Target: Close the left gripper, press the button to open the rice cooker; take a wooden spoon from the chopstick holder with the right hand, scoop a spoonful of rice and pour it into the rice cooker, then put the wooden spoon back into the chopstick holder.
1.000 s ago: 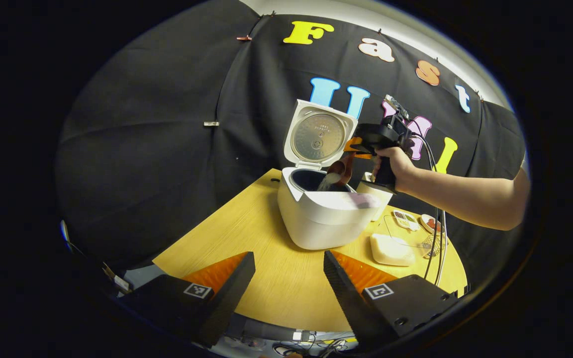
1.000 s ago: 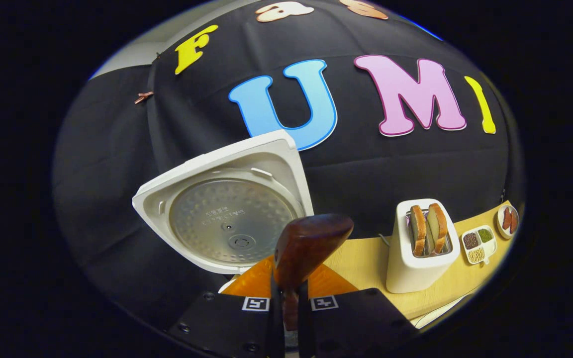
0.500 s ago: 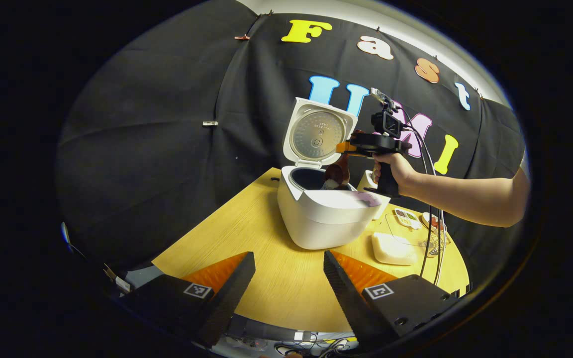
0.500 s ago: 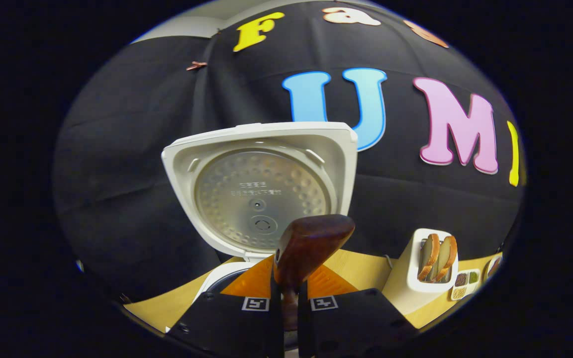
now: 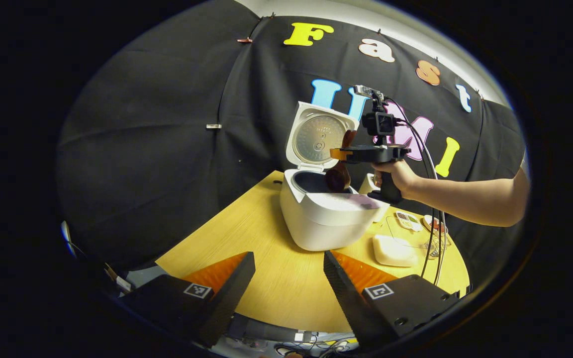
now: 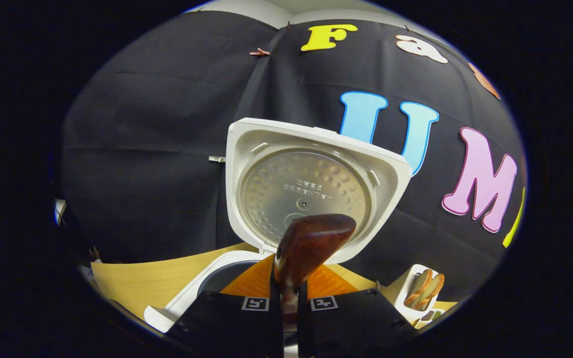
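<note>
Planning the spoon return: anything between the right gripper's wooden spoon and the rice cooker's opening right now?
Nothing visible. The wooden spoon, clamped in the right gripper, hangs bowl-down at the open rice cooker pot; the lid stands upright behind it.

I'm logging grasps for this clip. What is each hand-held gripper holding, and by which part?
The right hand-held gripper is shut on the wooden spoon, gripping its handle; the bowl hangs over the rice cooker. The left hand-held gripper is open, holding nothing.

Toaster [image 6: 418, 293] with bread slices [image 6: 428, 286] — on the wooden table [image 5: 246, 233].
</note>
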The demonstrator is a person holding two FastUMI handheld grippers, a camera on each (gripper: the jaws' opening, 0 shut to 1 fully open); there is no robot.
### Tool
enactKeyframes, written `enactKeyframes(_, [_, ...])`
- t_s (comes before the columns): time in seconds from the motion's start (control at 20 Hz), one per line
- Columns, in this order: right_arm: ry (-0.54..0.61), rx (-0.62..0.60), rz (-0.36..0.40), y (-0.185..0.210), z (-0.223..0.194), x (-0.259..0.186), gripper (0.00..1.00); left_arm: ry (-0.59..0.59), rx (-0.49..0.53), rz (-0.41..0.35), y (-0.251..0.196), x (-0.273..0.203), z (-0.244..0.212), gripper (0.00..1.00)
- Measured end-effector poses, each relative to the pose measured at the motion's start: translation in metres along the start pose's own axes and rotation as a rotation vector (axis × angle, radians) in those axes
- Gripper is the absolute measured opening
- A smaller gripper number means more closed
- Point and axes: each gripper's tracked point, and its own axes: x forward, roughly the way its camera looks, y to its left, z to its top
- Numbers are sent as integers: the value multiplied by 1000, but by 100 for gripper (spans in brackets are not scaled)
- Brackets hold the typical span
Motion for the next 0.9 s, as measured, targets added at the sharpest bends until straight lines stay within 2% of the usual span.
enactKeyframes(0.1, [11, 65, -5, -3, 2, -3, 15, -1, -3, -1, 0, -1, -1, 96])
enactKeyframes(0.2, [14, 186, -12, -11, 10, -9, 15, -4, -8, -4, -1, 0, 0, 96])
enactKeyframes(0.5, [-31, 517, -82, -71, 38, -58, 15, -16, -32, -33, -14, 8, 6, 96])
enactKeyframes(0.55, [-42, 552, -98, -85, 40, -70, 15, -18, -39, -41, -18, 9, 9, 96])
enactKeyframes(0.6, [-56, 582, -118, -100, 42, -83, 11, -21, -34, -46, -24, 10, 12, 96])
enactKeyframes(0.65, [-67, 608, -142, -116, 42, -96, 15, -26, -21, -50, -29, 11, 15, 96])
enactKeyframes(0.8, [-83, 626, -261, -170, 28, -140, 15, -40, 15, -72, -50, 17, 25, 96])
enactKeyframes(0.9, [-84, 633, -319, -206, 13, -173, 15, -36, -10, -98, -70, 25, 30, 96])
